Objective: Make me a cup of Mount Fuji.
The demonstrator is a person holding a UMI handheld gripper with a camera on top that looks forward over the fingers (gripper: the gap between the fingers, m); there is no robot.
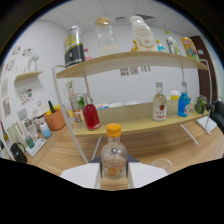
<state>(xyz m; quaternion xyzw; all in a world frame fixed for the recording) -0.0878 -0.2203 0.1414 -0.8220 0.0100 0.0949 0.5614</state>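
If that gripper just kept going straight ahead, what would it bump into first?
Most likely the small clear bottle with the orange cap: it stands between the gripper fingers, right ahead. The picture does not settle whether they already press on it. Beyond it lies the wooden shelf.

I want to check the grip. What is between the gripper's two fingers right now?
In the gripper view, a clear bottle with an orange cap stands between the fingers; whether they press on it is unclear.

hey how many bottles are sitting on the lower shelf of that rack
3: a red bottle at one end, a clear red-labelled bottle further along, and a blue bottle beside it. The bottle with the orange cap stands between the tongs, not shelved. Others may be hidden.
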